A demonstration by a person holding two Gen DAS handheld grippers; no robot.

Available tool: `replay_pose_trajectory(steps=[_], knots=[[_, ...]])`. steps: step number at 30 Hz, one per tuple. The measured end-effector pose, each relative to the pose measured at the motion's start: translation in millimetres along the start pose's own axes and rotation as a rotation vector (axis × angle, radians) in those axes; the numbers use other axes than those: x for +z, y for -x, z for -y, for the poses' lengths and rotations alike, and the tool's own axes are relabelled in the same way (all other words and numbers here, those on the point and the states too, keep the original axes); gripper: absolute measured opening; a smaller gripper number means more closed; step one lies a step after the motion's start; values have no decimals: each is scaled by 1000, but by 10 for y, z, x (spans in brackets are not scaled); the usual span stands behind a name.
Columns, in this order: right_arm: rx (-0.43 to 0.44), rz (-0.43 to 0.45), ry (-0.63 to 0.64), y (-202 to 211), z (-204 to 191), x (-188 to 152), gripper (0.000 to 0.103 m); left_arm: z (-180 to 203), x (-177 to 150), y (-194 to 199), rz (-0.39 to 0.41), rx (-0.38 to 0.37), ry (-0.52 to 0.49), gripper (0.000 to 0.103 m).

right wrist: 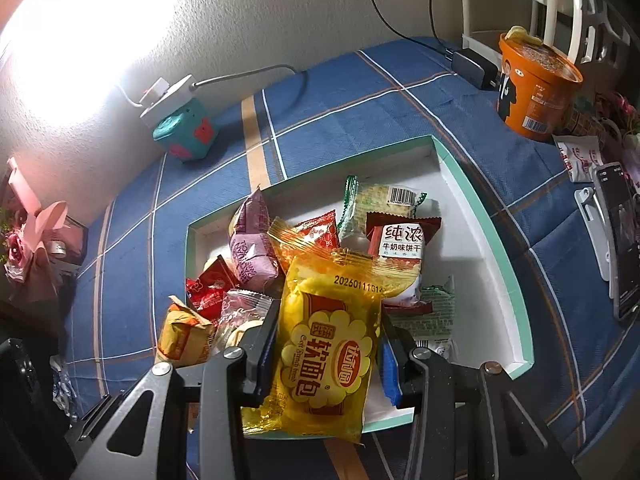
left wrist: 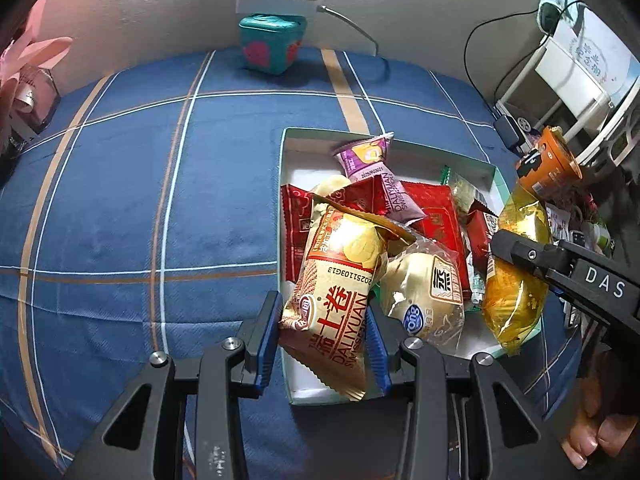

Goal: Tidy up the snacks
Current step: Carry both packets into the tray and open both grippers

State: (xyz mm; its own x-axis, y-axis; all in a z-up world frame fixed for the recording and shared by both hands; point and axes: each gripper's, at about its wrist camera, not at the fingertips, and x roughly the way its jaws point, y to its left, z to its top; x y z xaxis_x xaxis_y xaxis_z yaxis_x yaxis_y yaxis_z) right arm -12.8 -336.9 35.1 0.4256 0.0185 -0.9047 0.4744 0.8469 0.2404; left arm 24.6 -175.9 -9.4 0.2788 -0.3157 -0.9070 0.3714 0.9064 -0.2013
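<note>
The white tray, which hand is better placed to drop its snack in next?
Probably right. The right claw holds the yellow bread packet over a bare part of the white tray; the left claw's Swiss roll packet hangs above piled snacks.

Black tongs [left wrist: 324, 344], blue pads [left wrist: 267, 340], silver screws.

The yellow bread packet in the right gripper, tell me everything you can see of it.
The yellow bread packet is a glossy, see-through plastic wrapper with crimped ends, a red and yellow flower-shaped label and a printed date code. The right gripper is shut on its lower half, jaws pressing both sides. It is held upright over the near end of the snack box, above the other packets.
</note>
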Motion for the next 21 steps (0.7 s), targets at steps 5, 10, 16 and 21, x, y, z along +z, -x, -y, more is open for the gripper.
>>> replay_pose_trajectory(steps=[5, 10, 16, 21], knots=[[-3, 1, 0, -2, -6, -4, 44, 49, 10, -30, 7, -3, -14, 41], [-7, -2, 1, -9, -3, -9, 44, 103, 15, -57, 7, -14, -26, 41], [-22, -8, -4, -22, 5, -7, 44, 154, 39, -92, 13, -27, -38, 41], [-25, -10, -16, -53, 36, 13, 44, 137, 88, -108, 38, -13, -39, 41]])
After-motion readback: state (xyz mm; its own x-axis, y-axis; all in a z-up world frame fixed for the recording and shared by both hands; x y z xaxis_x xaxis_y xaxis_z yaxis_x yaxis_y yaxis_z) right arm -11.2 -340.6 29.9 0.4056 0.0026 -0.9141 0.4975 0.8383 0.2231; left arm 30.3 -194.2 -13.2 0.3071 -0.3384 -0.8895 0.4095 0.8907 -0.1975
